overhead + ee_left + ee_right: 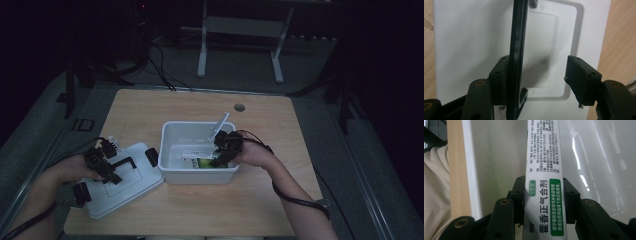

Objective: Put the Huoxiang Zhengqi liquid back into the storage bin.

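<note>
Medicine box (544, 202) labelled "999", green-white print, between right gripper (544, 195) fingers

Dim room, grey floor (320, 120)

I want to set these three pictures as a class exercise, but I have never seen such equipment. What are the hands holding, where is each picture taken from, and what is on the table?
A person works with two hand-held grippers. The high view looks down on a wooden table. The other views come from cameras riding on each gripper. The left gripper rests on a white lid; its jaws stand open around the lid's black handle, one pad touching it. The right gripper reaches into an open white bin and is shut on a white medicine box with green labels.
</note>
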### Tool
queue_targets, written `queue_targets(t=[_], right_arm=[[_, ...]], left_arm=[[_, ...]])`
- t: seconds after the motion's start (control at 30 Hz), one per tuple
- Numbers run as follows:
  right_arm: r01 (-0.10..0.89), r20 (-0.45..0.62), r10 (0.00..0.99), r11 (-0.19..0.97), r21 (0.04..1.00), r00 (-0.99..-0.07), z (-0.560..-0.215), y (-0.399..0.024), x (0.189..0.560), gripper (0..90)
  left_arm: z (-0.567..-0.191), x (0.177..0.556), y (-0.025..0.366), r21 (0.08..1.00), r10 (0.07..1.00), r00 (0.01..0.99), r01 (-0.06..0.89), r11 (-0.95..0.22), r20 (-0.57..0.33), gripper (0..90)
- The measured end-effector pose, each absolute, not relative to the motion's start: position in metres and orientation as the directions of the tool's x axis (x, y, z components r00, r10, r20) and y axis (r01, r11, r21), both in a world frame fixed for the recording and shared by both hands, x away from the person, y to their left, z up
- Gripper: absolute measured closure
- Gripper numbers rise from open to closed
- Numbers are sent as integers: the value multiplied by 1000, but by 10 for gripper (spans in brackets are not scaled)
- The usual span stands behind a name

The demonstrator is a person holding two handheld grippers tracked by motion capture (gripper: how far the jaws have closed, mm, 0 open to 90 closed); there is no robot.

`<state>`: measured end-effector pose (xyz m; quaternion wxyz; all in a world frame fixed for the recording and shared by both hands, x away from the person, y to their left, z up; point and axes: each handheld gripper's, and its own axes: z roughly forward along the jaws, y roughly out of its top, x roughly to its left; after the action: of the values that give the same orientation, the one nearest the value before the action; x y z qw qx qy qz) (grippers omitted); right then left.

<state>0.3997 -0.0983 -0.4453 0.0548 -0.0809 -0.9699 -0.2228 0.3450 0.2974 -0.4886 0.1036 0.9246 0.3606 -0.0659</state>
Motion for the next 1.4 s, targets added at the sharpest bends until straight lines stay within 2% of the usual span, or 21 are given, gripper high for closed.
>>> queue_targets(t=[0.57,0.77,1.4], right_arm=[[171,163,113,900,401,-980,-450,-94,398,621],[168,157,115,906,389,-981,-449,-93,396,589],[190,141,137,845,501,-980,-410,-120,395,573]], left_arm=[[-488,346,296,139,654,731,681,-719,-195,399],[-488,346,294,131,651,735,676,-725,-189,399],[-485,348,290,144,646,739,672,-726,-193,399]])
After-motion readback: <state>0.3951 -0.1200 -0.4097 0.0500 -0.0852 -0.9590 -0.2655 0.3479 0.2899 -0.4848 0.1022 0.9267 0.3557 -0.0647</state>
